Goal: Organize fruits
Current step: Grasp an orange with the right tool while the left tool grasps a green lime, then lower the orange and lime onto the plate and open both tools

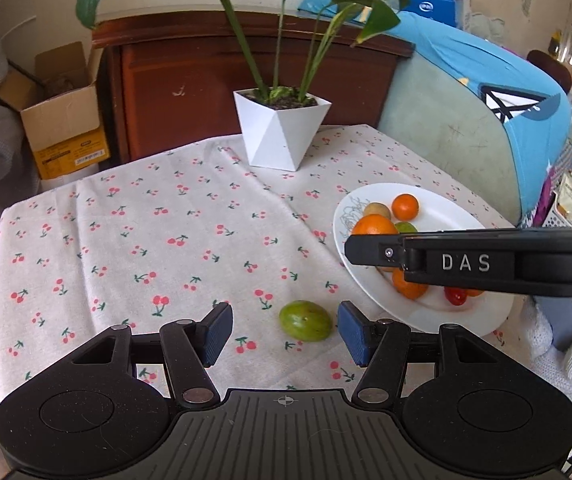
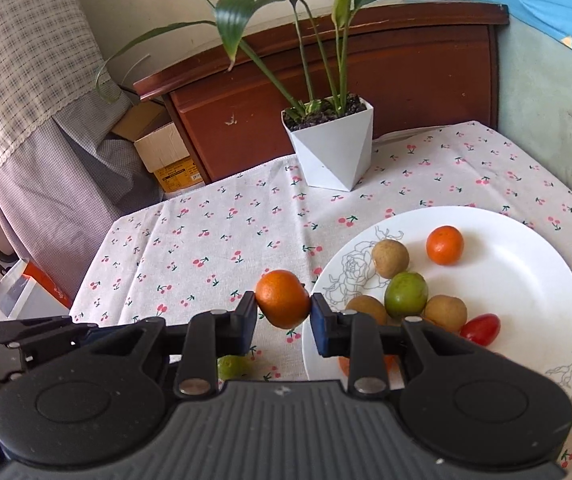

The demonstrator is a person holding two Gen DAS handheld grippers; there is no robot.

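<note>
The right gripper (image 2: 283, 312) pinches a small orange (image 2: 282, 298) between its two blue pads (image 2: 322, 334). One pad presses on each side of the fruit. The orange hangs in the air above the cherry cloth (image 2: 205, 240), just to the left of the white plate (image 2: 526, 280).

On the plate, past the right finger, lie more fruits. A green fruit (image 2: 406, 294) sits right behind that finger, with three brown round fruits (image 2: 390, 258) touching or near it. Another small orange (image 2: 444, 245) lies farther back, apart from the others. A red tomato (image 2: 481, 329) lies to the right of the finger. A bit of one more orange fruit peeks out under that finger.

The left gripper (image 1: 283, 330) has its fingers spread wide and grips nothing. A green fruit (image 1: 306, 320) lies on the cloth between its two pads, closer to the right pad. It touches neither pad. The plate (image 1: 438, 312) is just past the right finger, and the dark body of the other gripper (image 1: 466, 262) hangs across it.

Far ahead of both pairs of fingers stands a white pot with a leafy plant (image 1: 279, 132).
</note>
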